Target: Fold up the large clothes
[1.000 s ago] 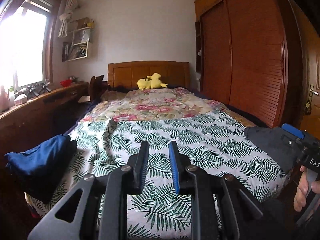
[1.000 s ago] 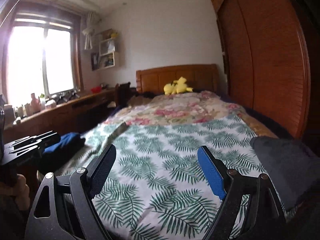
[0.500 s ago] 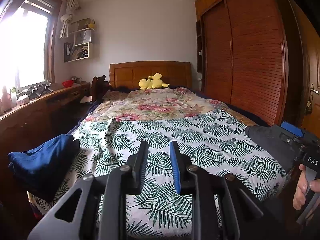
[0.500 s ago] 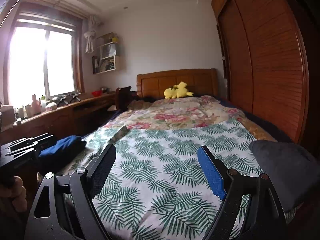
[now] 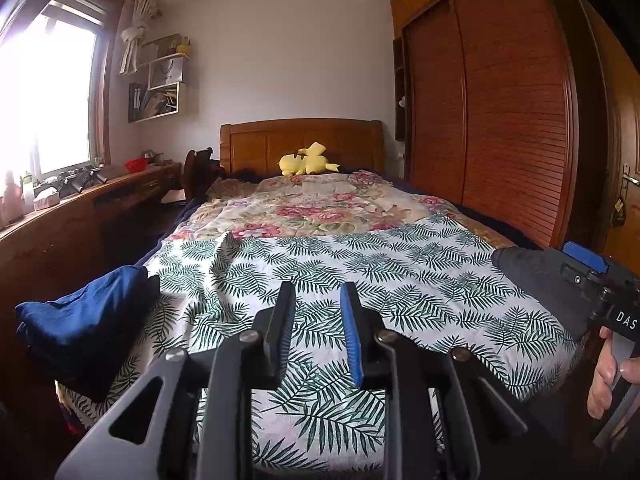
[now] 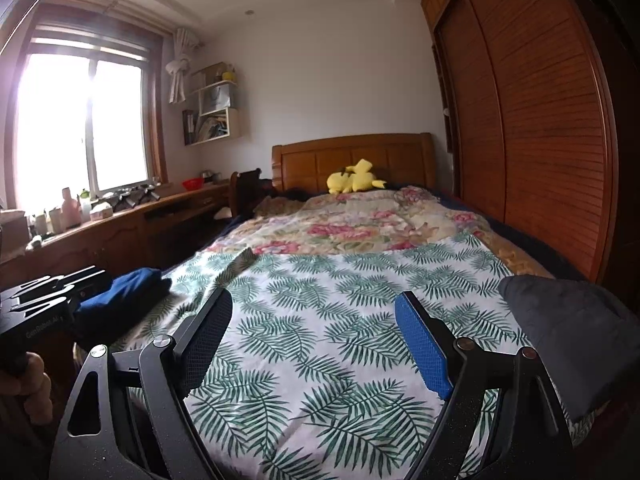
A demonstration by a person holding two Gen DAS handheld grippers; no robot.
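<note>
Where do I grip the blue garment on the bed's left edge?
Take the blue garment by its raised top fold, coming from above on the bed side. It lies bunched and overhanging the bed edge, so no flat corner shows to pinch.

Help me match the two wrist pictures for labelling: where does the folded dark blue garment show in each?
Left wrist view: the folded dark blue garment lies at the picture's left edge, on the near left corner of the palm-leaf printed bedsheet.
Right wrist view: it sits left of centre, beyond the other gripper's black body.
Shared landmark: the yellow plush toy at the wooden headboard.
</note>
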